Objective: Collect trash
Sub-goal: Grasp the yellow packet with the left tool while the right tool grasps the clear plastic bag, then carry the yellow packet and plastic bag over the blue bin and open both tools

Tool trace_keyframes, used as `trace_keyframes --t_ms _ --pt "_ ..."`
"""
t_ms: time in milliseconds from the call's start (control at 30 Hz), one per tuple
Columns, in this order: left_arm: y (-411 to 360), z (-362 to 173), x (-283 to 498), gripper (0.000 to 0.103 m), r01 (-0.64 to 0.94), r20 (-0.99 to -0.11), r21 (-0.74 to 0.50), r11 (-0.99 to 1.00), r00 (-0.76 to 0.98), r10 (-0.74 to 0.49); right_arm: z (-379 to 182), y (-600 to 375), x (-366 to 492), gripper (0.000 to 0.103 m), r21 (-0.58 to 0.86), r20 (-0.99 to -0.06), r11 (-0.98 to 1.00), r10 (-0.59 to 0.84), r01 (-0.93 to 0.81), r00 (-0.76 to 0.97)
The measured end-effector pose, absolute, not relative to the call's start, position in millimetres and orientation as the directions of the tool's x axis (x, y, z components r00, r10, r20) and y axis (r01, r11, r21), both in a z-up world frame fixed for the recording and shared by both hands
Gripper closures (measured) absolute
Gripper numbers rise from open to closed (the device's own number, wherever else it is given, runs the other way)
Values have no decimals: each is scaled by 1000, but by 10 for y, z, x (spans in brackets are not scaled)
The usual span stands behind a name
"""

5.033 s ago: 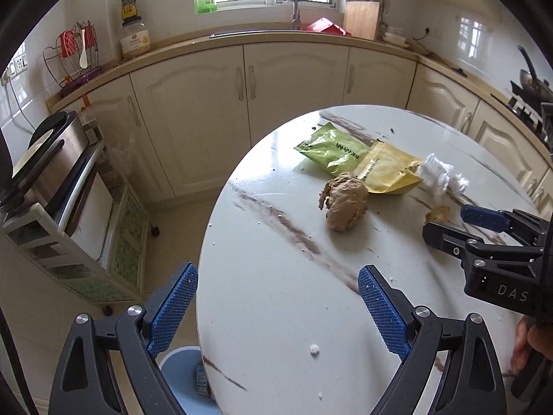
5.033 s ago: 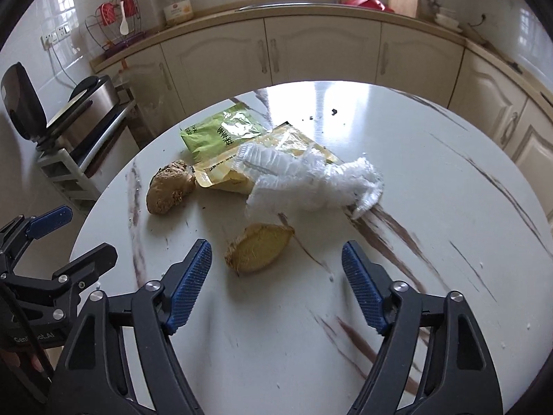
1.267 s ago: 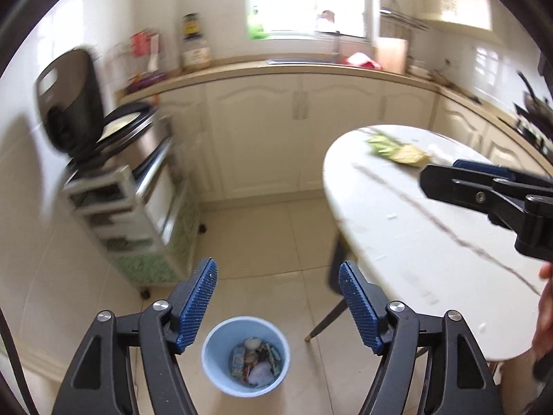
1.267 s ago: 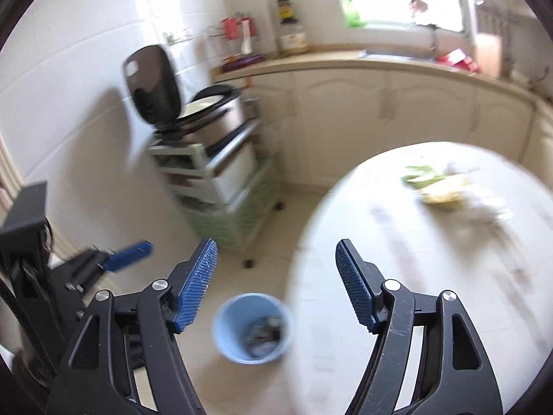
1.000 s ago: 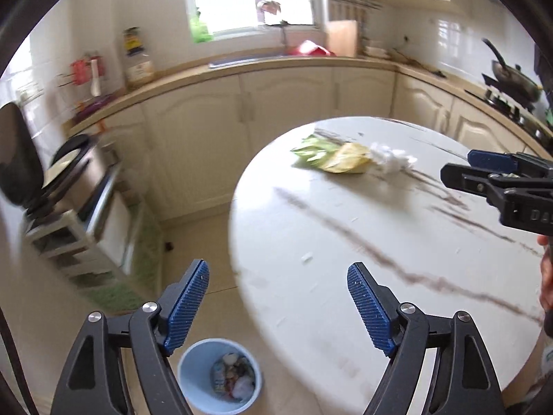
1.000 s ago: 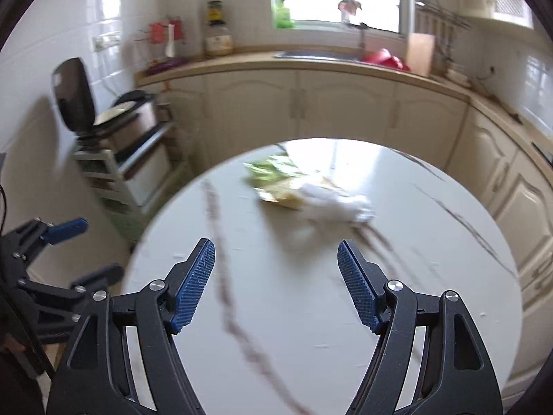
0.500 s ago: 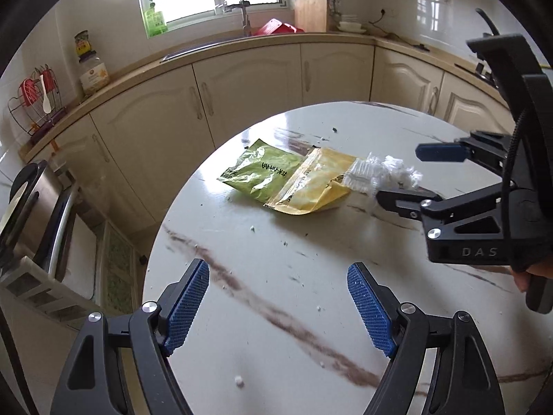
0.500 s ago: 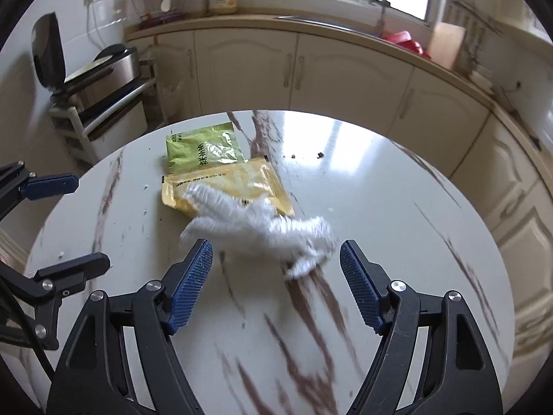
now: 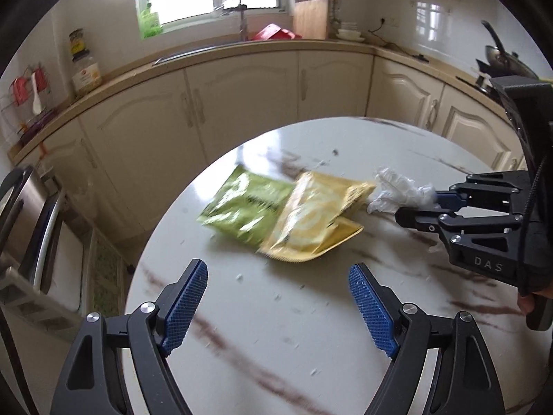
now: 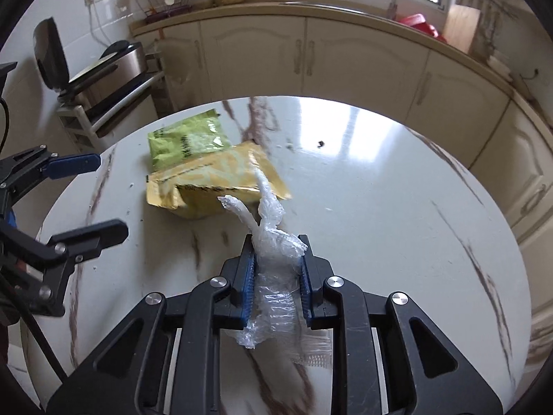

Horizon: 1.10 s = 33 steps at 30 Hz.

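Note:
A crumpled clear plastic wrap (image 10: 273,228) lies on the round marble table (image 10: 380,207), and the jaws of my right gripper (image 10: 276,245) are closing with their blue pads pressed on it. From the left wrist view the wrap (image 9: 397,190) sticks out of the right gripper (image 9: 414,204). A yellow packet (image 9: 311,221) partly overlaps a green packet (image 9: 245,204) just left of the wrap. My left gripper (image 9: 276,269) hovers open in front of the packets with nothing between its fingers. In the right wrist view the yellow packet (image 10: 214,176) and green packet (image 10: 183,141) lie beyond the left gripper (image 10: 103,193).
Small crumbs (image 10: 320,144) dot the table. Cream cabinets (image 9: 242,97) curve around behind it. A metal appliance on a white rack (image 10: 103,79) stands left of the table. A person's hand (image 9: 528,302) holds the right gripper's handle.
The right gripper's jaws have come together on the plastic wrap, which lay loose between them half a second ago. Both grippers have moved closer to the packets.

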<state>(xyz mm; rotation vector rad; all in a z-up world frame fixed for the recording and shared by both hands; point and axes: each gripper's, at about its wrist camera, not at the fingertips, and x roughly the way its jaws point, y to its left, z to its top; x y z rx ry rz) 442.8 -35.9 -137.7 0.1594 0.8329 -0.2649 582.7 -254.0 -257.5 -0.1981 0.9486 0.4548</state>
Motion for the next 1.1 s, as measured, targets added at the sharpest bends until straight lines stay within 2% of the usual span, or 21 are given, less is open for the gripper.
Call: trace_keyframes --t_ms 233,267,300,367,400,467,533,633,833,967,1100 --pt "-873 -1575 4729 24 346 -764 115 931 630 -139 -2471 -2900 5731 82 127 -808 905 332 -407 487" --pt "-923 -1611 4780 29 345 -772 120 931 622 -132 -2470 -2933 5722 82 139 -808 905 339 -402 483" --pt "-963 -1646 4826 45 344 -781 110 932 610 -133 -2466 -2977 5698 82 151 -805 906 346 -396 483" --pt "-1014 -1710 4900 66 344 -799 93 934 586 -137 -2454 -3023 5671 82 159 -803 905 350 -394 482" --pt "-1019 -1696 4916 84 337 -792 124 933 600 -112 -2452 -3038 5648 82 157 -803 908 347 -389 485" --pt "-1035 -1685 4863 90 370 -796 120 921 591 -134 -2445 -3056 5602 82 166 -803 911 347 -378 484" --pt "-996 -1658 4794 90 376 -798 60 925 575 -182 -2416 -3061 5545 82 152 -800 917 333 -368 499" --pt "-938 -1566 4660 91 370 -783 37 928 588 -203 -2333 -3035 5456 82 156 -793 918 336 -364 509" --pt "-598 -1274 4111 91 346 -723 -97 933 620 -305 -2026 -2892 5083 82 159 -760 906 366 -391 537" --pt "-283 -1110 3631 91 335 -682 -122 934 656 -324 -1771 -2672 4772 82 166 -734 892 397 -420 552" --pt "140 -1051 3114 91 302 -663 -103 948 690 -292 -1591 -2271 4426 82 182 -716 858 450 -480 533"
